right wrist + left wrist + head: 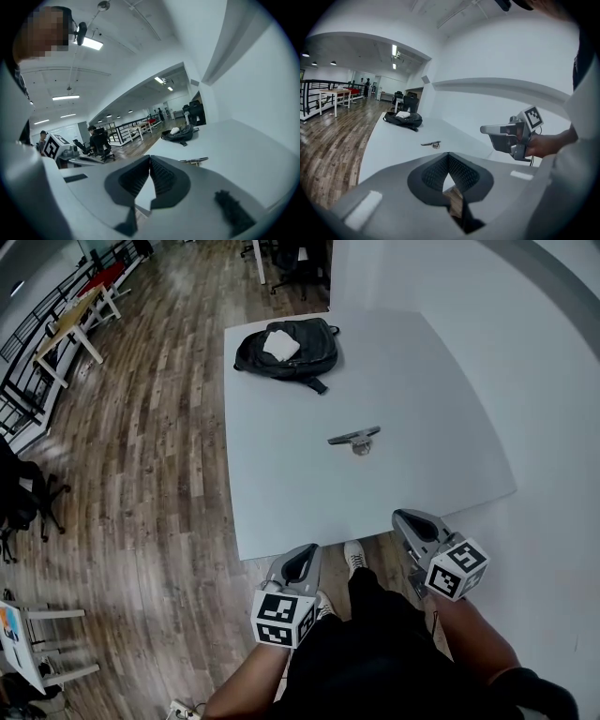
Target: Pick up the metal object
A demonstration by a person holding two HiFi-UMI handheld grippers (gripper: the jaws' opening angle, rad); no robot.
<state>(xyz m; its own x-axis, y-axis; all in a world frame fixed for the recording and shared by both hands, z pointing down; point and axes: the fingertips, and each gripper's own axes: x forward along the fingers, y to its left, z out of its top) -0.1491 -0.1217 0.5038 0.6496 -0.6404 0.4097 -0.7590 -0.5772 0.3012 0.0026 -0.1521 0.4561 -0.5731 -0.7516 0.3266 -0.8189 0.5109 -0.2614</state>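
The metal object [353, 438], a flat grey bar with a small round piece under it, lies near the middle of the white table [422, 381]. It shows small and far off in the left gripper view [431, 144] and in the right gripper view [194, 161]. My left gripper [302, 557] hovers just off the table's near edge, over the floor, jaws together and holding nothing. My right gripper [407, 519] sits at the near edge further right, also shut and holding nothing. Both are well short of the metal object.
A black backpack [289, 350] with a white bundle on top lies at the table's far end. A white wall runs along the table's right side. Wooden floor [141, 474] spreads to the left, with desks [80, 320], a railing and office chairs [28, 498].
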